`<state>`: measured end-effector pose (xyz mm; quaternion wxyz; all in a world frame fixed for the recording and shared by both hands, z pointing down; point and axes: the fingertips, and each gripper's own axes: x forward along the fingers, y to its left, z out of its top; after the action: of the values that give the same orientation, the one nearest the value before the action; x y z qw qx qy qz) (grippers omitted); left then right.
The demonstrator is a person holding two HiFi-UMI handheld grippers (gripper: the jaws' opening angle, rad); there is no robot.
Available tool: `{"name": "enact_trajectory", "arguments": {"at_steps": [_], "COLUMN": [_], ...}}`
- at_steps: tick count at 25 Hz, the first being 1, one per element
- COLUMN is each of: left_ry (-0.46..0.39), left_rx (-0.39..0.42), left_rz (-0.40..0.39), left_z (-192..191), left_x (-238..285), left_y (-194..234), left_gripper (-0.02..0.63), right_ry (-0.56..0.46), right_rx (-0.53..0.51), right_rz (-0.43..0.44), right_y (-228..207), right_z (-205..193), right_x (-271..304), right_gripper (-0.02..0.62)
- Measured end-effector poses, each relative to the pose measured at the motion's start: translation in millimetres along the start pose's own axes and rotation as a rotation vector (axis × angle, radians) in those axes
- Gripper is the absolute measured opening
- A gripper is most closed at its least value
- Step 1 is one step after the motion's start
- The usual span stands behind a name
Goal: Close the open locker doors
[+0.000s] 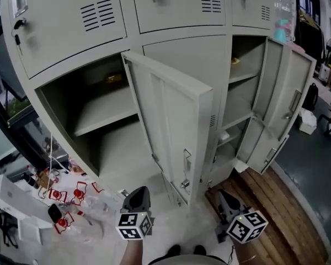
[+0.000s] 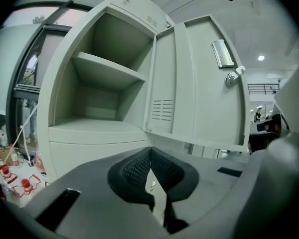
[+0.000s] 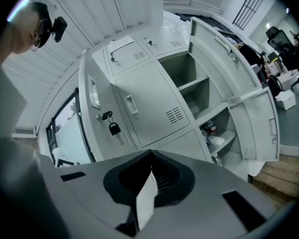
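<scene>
The grey lockers fill the head view. One middle door [image 1: 174,123] stands wide open toward me, baring a compartment with a shelf [image 1: 102,112]. At the right, an upper door [image 1: 289,84] and a lower door [image 1: 265,148] also hang open. My left gripper [image 1: 138,195] is shut and empty, just below the middle door's bottom corner. My right gripper [image 1: 227,197] is shut and empty, right of that door. In the left gripper view the door's inner face [image 2: 199,83] rises ahead of the left gripper [image 2: 150,151]. In the right gripper view the door's keyed edge [image 3: 92,106] stands left of the right gripper [image 3: 150,156].
Red-and-white clutter [image 1: 66,195] and a white box [image 1: 16,203] lie on the floor at the left. Wooden flooring [image 1: 281,214] runs at the right. A plastic bag [image 1: 284,10] hangs at top right. Bottles sit in the lower right locker [image 3: 214,133].
</scene>
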<state>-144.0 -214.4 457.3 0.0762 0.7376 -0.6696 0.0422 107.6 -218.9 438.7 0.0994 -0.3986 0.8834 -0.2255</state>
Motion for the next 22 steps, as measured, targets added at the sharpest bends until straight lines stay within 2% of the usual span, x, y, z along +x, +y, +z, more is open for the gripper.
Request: {"name": "enact_trajectory", "arguments": {"at_steps": [6, 12, 22], "left_ry": [-0.002, -0.020, -0.001], "left_rx": [-0.010, -0.047, -0.072], "left_rz": [0.097, 0.199, 0.293], "left_z": [-8, -12, -36], "left_x": [-19, -44, -88], "left_y": [-1, 1, -15], "left_gripper": [0.020, 0.020, 0.020], "right_ry": [-0.018, 0.014, 0.077], "right_rx": [0.033, 0.019, -0.061], "right_rz": [0.216, 0.396, 0.628], "right_y": [16, 35, 77], "right_z": [15, 25, 18], "right_x": [3, -1, -13], "right_gripper": [0.005, 0.054, 0.111]}}
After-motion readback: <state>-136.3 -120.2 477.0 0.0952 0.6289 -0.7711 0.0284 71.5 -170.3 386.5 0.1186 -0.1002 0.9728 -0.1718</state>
